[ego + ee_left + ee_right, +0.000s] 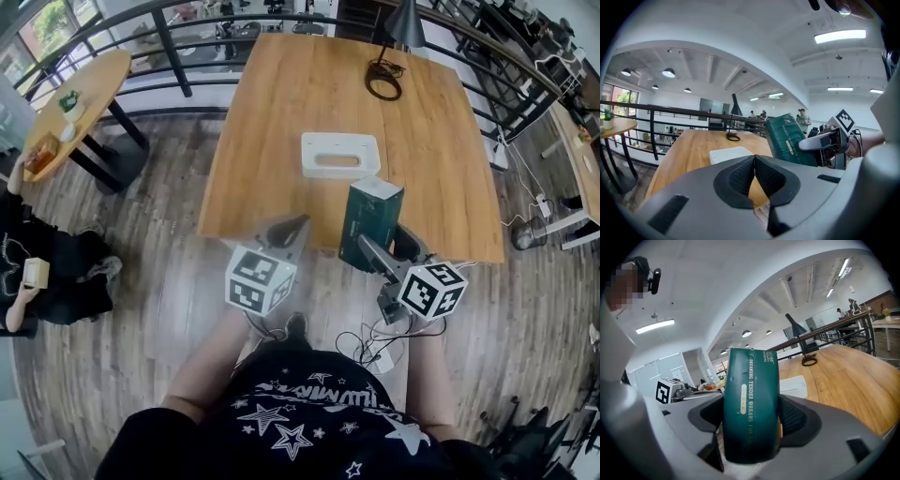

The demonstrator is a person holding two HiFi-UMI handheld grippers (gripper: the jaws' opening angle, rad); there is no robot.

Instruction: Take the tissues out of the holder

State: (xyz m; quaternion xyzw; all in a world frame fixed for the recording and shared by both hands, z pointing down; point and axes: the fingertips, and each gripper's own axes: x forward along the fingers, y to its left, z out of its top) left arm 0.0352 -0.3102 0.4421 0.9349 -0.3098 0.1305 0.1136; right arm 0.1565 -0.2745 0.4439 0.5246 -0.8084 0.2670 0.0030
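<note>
The right tongs (368,251) pinch a dark green tissue pack (371,217) across its narrow sides. In the right gripper view the pack fills the gap between the pads and hides what lies straight behind it. It stands nearly upright over the near edge of the table (272,122), at about 5 o'clock from the white holder (339,155) and apart from it; whether its base touches the wood cannot be told. The inside of the holder's top slot is hard to make out. The left tongs (296,225) hang at the pack's 9 o'clock, pads pressed together on nothing. At the table's 12 o'clock end lie a coiled black cable (383,86) and a lamp (405,22) — the lamp's top is cut off by the frame.
</note>
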